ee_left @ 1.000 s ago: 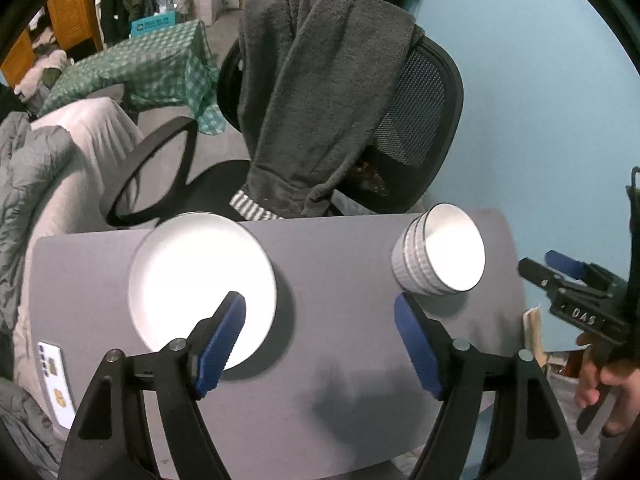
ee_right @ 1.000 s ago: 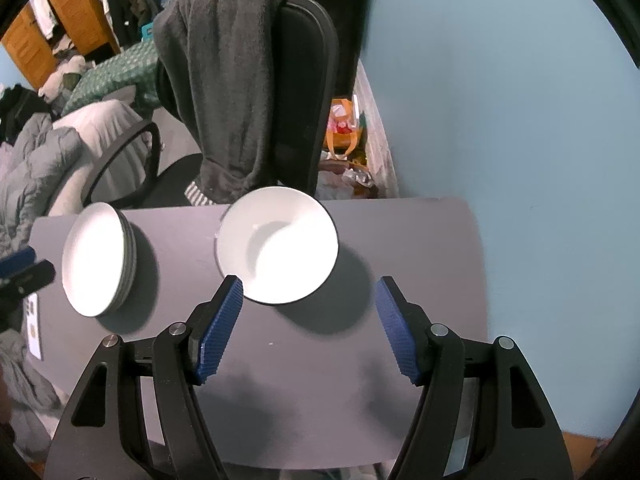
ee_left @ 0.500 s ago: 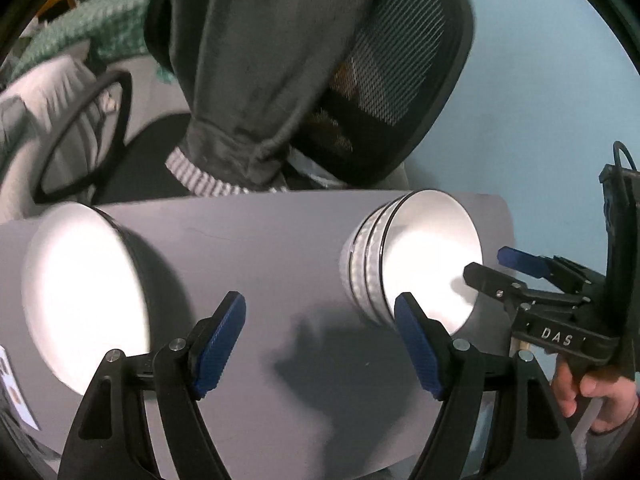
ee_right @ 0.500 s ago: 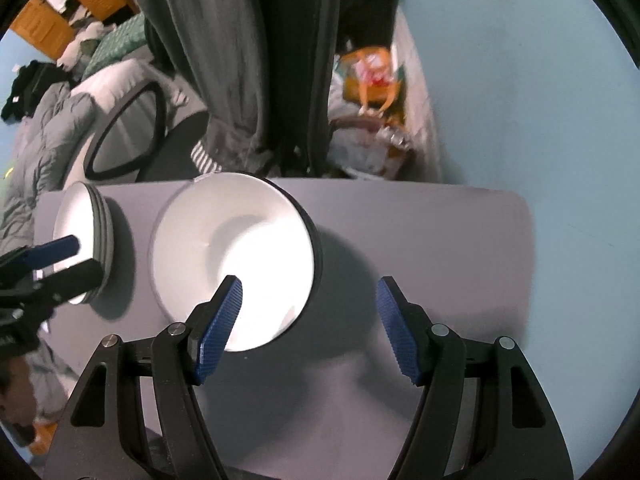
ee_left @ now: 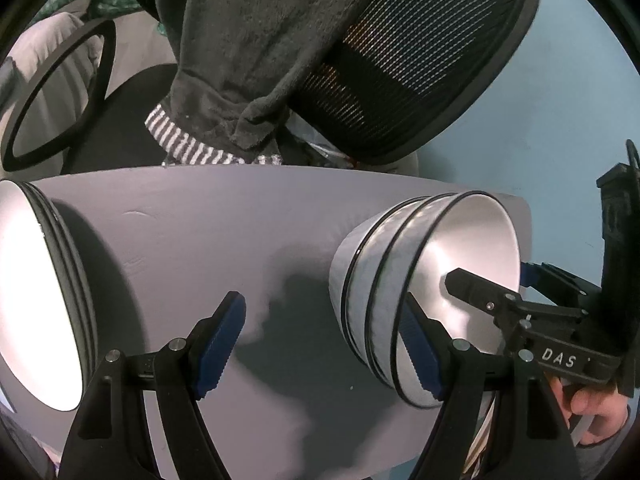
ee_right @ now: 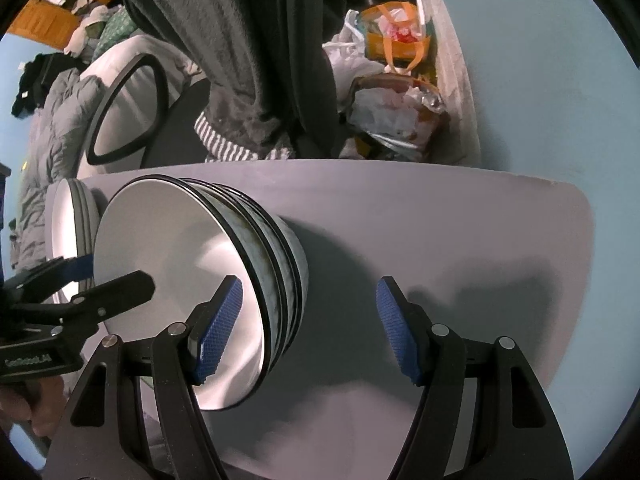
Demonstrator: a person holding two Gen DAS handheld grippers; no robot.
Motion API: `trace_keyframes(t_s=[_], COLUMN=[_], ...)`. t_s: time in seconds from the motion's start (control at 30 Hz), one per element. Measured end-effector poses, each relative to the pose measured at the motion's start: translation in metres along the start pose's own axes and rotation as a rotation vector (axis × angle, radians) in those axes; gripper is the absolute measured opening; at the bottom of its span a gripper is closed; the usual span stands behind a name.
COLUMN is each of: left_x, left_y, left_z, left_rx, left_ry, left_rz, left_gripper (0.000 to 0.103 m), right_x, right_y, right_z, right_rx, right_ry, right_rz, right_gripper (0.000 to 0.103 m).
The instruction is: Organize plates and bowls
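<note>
Both grippers' fingers spread wide, grasping nothing. The bowl stack sits at nine o'clock of the right gripper, its rim overlapping the left finger, on the grey surface.

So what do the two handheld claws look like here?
Both are black frames with silver pivot screws and blue textured pads. The left claw shows "GoRobot.AI" lettering in the right wrist view; the right claw shows "DAS" lettering and a black cable loop in the left wrist view. No sleeve shows.
</note>
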State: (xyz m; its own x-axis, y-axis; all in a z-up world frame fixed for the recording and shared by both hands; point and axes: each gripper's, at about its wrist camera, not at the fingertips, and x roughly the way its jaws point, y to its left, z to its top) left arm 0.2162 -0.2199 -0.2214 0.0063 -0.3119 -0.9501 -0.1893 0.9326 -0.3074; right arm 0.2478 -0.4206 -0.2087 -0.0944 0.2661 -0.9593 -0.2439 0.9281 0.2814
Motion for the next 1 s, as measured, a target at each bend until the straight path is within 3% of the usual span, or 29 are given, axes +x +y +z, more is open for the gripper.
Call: trace_keyframes(t_s=[0.23,0.33,0.43,0.53,0.63,0.7,0.8,1.0], left_x=[0.011,0.016,0.021,0.021,0.022,0.022,0.020,0.011], left_y=[-0.005,-0.007,-0.008,-0.009,-0.011,-0.012,-0.016,-0.010], left_z=[0.002,0.004,0.005,0.006,0.007,0.008,0.008,0.000], left_rx=[0.005,0.018,0.018,0.019,0.016,0.012,0.016,0.025], left_ry=[0.025,0.048,0.081,0.078,0.083,0.090,0.091,0.052], left_rz=[-0.012,-0.026,-0.064,-0.074,-0.111,-0.132,-0.111,-0.095], left_gripper=[0.078,0.066,0.061,0.059,0.049,0.041,0.040,0.030], right_x=[0.008,0.010,0.012,0.012,0.012,0.013,0.013,0.014], right_y=[0.001,0.002,0.001,0.000,-0.002,-0.003,0.000,0.017], right_z=[0.004,0.005,0.007,0.008,0.010,0.010,0.012,0.011], right_rx=[-0.027,-0.038,-0.045,-0.048,-0.045,-0.037,-0.043,-0.111], right_ry=[0.023,0.035,0.046,0.052,0.065,0.074,0.086,0.082], right_rz=[0.008,0.003,0.017,0.036,0.067,0.092,0.119,0.070], right_gripper=[0.068,0.068,0.067,0.061,0.052,0.044,0.030,0.031])
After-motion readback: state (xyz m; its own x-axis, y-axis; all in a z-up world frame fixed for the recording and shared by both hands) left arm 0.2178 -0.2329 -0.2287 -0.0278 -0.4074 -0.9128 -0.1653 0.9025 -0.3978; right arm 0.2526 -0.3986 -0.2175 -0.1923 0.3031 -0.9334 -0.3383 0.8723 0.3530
